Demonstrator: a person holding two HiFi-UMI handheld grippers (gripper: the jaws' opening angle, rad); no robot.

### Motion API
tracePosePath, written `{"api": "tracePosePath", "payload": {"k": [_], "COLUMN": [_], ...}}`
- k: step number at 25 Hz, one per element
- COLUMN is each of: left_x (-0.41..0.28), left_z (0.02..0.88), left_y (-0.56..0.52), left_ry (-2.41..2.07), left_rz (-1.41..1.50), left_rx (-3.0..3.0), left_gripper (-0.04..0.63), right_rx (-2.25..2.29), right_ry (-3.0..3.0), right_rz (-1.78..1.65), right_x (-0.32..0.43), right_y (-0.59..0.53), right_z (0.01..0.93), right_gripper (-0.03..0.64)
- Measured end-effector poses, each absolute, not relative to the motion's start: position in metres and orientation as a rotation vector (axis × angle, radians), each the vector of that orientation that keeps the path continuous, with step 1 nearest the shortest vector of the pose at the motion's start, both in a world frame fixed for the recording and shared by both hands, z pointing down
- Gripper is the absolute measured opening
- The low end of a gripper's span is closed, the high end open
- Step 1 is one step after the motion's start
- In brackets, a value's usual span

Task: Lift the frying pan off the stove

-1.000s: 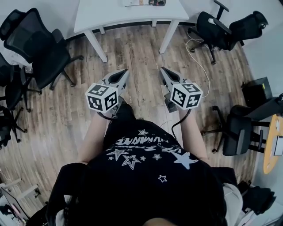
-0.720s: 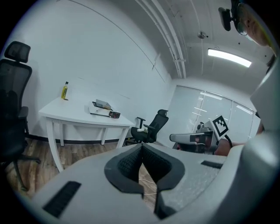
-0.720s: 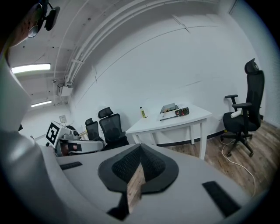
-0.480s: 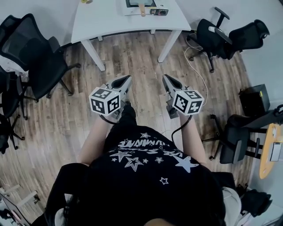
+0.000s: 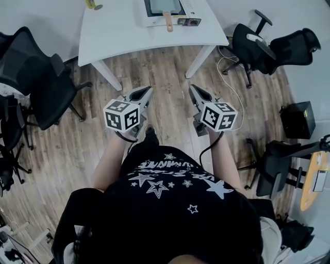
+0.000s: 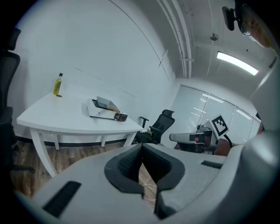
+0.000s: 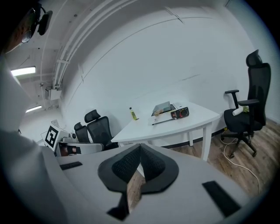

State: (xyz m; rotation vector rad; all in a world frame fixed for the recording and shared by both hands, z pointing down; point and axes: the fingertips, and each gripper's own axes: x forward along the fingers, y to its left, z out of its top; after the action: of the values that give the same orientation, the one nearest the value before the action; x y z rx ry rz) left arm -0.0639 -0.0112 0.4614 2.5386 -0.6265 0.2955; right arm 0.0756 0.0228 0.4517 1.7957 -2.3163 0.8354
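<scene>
A frying pan with a wooden handle sits on a portable stove on a white table at the top of the head view. My left gripper and right gripper are held side by side over the wooden floor, well short of the table, both shut and empty. In the left gripper view the pan and stove lie far ahead beyond the shut left gripper. From the right gripper, the pan rests on the stove.
A yellow bottle stands at the table's far left. Black office chairs stand at the left and right. A white cable trails on the floor. A black box sits at right.
The table has slid down the head view toward me, and the stove and pan have come fully into sight. Both grippers stay shut and move forward together.
</scene>
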Motion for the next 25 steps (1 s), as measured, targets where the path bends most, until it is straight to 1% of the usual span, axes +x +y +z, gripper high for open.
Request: {"api": "tracePosePath", "payload": {"k": [9, 16, 21, 25], "left_x": [-0.049, -0.051, -0.049, -0.043], "left_z": [0.46, 0.464, 0.469, 0.477], "left_y": [-0.075, -0.111, -0.132, -0.138], "left_ry": [-0.561, -0.518, -0.496, -0.474], "left_rz": [0.292, 0.292, 0.291, 0.292], "left_rx": [2.532, 2.513, 2.504, 2.471], "left_gripper": [0.008, 0.008, 0.008, 0.008], "right_rx": [1.861, 1.836, 1.849, 1.878], "right_ry": [-2.267, -2.255, -2.225, -2.205], "right_rz": [0.848, 0.837, 0.87, 0.895], "right_x": [0.097, 0.085, 0.082, 0.097], "right_y": [-0.042, -0.085, -0.098, -0.102], "right_z": [0.444, 0.445, 0.457, 0.462], "right_gripper": [0.008, 0.008, 0.008, 0.008]}}
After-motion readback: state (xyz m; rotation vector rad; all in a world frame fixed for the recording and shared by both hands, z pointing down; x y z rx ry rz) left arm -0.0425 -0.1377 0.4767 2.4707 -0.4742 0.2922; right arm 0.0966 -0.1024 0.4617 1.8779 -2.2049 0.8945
